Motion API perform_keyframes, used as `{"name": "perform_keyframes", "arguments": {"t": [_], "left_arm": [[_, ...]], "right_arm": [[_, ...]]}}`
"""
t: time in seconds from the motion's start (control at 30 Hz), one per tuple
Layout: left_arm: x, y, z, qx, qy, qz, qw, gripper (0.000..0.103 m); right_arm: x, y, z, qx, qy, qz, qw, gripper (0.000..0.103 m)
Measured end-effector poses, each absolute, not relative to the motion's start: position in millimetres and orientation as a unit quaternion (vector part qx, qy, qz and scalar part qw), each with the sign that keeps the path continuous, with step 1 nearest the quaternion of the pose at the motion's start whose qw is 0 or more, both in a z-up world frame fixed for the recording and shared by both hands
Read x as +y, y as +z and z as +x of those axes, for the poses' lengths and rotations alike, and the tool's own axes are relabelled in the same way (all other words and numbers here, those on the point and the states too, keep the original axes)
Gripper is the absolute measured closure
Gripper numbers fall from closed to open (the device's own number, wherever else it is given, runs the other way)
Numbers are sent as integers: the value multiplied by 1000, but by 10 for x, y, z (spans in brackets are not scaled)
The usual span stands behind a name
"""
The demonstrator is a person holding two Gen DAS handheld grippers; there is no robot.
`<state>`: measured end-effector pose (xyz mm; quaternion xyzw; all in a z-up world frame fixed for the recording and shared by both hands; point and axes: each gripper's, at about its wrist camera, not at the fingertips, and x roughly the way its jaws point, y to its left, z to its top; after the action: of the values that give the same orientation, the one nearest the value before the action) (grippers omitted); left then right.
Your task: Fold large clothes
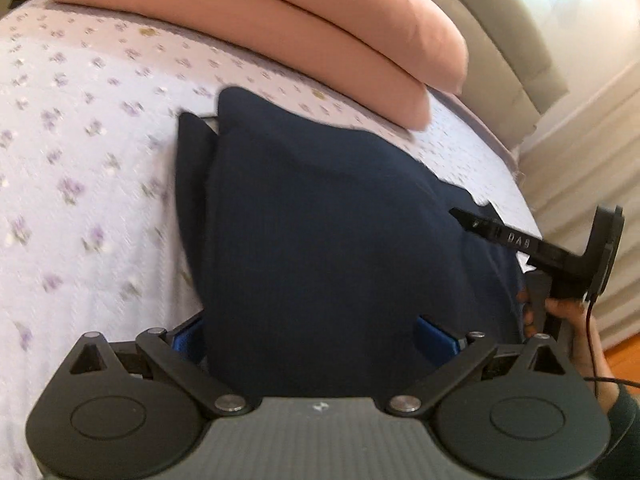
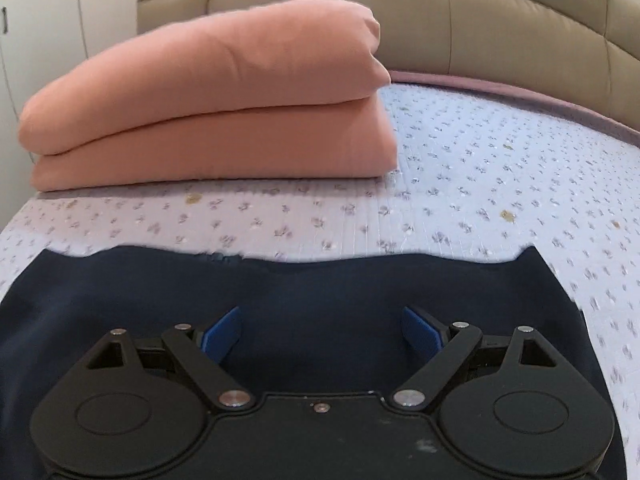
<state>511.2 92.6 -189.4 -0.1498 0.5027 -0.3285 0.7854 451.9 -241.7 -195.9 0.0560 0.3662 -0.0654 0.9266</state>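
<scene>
Navy garment (image 2: pixel 304 300): dark blue, plain knit, lies flat on bed in lower half of right wrist frame, far edge wavy with small corner peaks at left and right. In left wrist frame same garment (image 1: pixel 320 216) fills centre, folded layers visible, doubled edge at its left side, top corner rising toward upper middle. Slightly blurred.

Left gripper (image 1: pixel 312 328) pads buried behind navy garment (image 1: pixel 320 220), grip impossible to judge. Pink blanket (image 1: pixel 280 20) cropped at top edge. Bedspread (image 1: pixel 80 140) flowers smeared by blur.
</scene>
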Motion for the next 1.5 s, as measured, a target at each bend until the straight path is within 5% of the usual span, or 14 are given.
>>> {"name": "perform_keyframes", "arguments": {"t": [0.33,0.73,1.0,1.27,1.5], "left_arm": [[575,-1831,5066,523,-260,-137,800,1],[487,-1947,5130,510,-266,-134,807,0],[890,-2034,5181,497,-326,-224,773,0],[981,-2052,5143,498,-306,-277,763,1],[770,-1999,5050,505,-279,-243,780,3]], "right_arm": [[-2142,-2234,3486,306,-48,4,951,0],[-2059,-2168,3606,340,-71,6,938,0],[-1744,-2015,3043,364,-149,48,918,0],[-2024,-2005,2895,481,-119,154,855,0],[-1734,-2129,2557,440,-115,63,888,0]]}}
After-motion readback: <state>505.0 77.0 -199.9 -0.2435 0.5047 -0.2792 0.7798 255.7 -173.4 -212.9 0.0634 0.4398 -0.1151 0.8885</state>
